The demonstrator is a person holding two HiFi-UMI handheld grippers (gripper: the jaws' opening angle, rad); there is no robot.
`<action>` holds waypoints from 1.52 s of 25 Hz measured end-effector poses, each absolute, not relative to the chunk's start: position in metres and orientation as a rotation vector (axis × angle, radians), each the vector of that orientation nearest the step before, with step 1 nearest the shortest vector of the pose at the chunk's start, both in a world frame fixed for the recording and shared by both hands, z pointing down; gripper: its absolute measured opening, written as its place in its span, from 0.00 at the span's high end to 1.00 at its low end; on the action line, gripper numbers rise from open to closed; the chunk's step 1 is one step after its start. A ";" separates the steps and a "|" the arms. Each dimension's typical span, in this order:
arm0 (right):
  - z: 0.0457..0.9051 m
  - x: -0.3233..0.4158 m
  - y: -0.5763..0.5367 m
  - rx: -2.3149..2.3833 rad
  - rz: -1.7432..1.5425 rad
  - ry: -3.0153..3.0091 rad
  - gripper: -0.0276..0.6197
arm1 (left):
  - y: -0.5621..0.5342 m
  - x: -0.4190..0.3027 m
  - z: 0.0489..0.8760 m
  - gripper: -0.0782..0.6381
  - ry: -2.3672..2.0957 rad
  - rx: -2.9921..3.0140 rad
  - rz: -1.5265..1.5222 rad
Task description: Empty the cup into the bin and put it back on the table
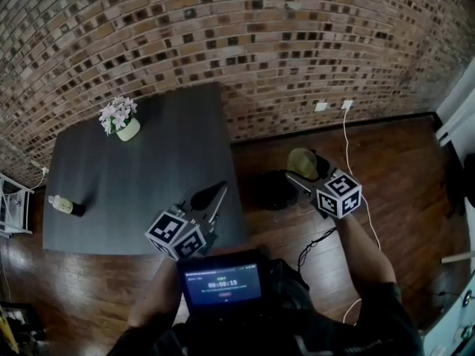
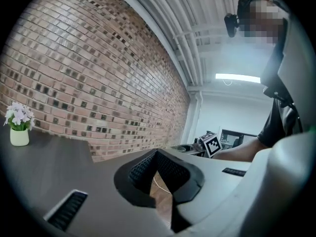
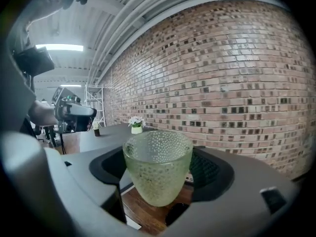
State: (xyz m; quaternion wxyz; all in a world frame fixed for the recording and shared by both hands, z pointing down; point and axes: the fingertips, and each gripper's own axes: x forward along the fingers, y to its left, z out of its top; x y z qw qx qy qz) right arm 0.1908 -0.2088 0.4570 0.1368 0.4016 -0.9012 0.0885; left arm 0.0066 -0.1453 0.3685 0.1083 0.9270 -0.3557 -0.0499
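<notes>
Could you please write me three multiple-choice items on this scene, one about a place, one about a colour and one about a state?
1. Where on the table does the flower pot stand?
A. near the far left corner
B. at the near right corner
C. in the middle

2. What colour is the cup?
A. red
B. pale green
C. dark blue

3. What is the state of the right claw?
A. wide open and empty
B. shut with nothing in it
C. shut on the cup

Answers:
1 A: the head view shows the pot by the table's far edge, towards the left.
2 B: the right gripper view shows clear, bubbled glass with a pale green tint.
3 C: the same view shows both pads pressed on the cup's sides.
</notes>
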 end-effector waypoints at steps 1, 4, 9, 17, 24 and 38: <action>0.459 0.199 -0.214 1.167 0.256 -2.601 0.36 | -0.149 0.013 0.365 0.89 -1.050 2.732 -0.147; 0.463 0.223 -0.234 1.190 0.264 -2.587 0.36 | -0.164 0.029 0.357 0.90 -1.055 2.762 -0.146; 0.471 0.249 -0.262 1.169 0.202 -2.510 0.36 | -0.184 0.049 0.353 0.89 -1.045 2.786 -0.137; 0.481 0.258 -0.296 1.206 0.213 -2.397 0.36 | -0.211 0.047 0.354 0.89 -0.959 2.793 -0.122; 0.489 0.259 -0.328 1.216 0.217 -2.315 0.36 | -0.229 0.034 0.349 0.89 -0.912 2.800 -0.132; 0.497 0.282 -0.370 1.161 0.074 -2.092 0.36 | -0.255 0.023 0.361 0.90 -0.901 2.771 -0.143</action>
